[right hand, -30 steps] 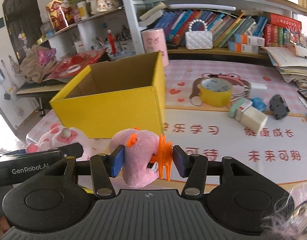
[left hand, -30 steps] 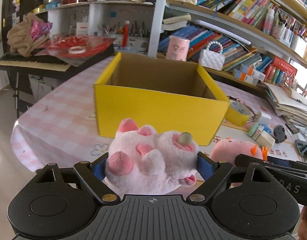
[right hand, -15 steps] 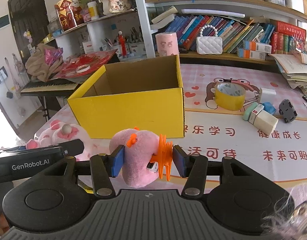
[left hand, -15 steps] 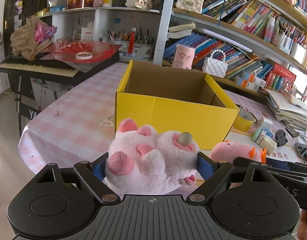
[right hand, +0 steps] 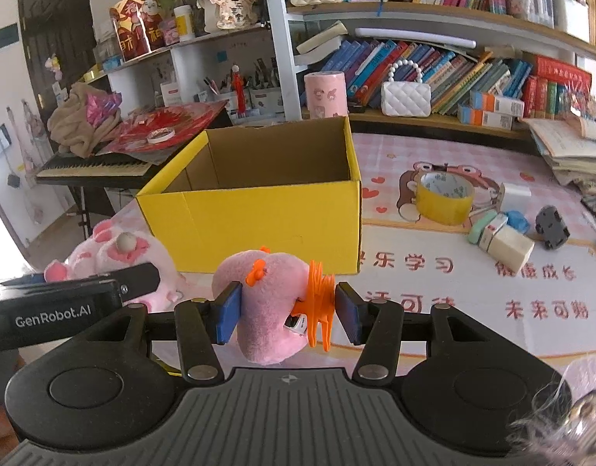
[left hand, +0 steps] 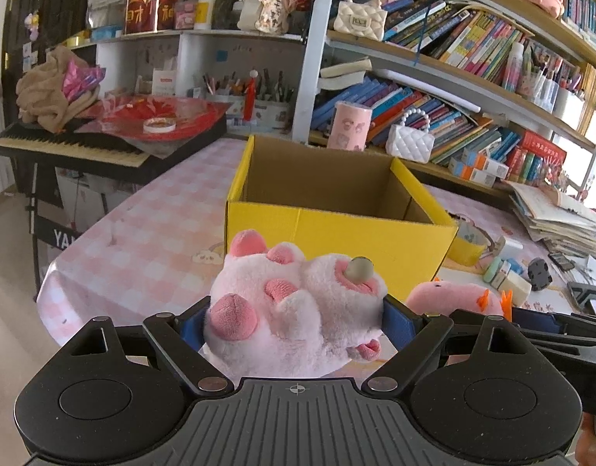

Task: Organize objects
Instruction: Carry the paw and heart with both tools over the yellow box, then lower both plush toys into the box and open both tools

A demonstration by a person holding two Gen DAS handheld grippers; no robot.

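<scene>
Beyond both sets of jaws, on the pink checked table, the open yellow box stands upright as I hold the rig short of it. My left gripper is clamped on a pale pink plush paw toy, pinched between its blue pads. My right gripper, just beside, squeezes a smaller pink plush with orange frills.
</scene>
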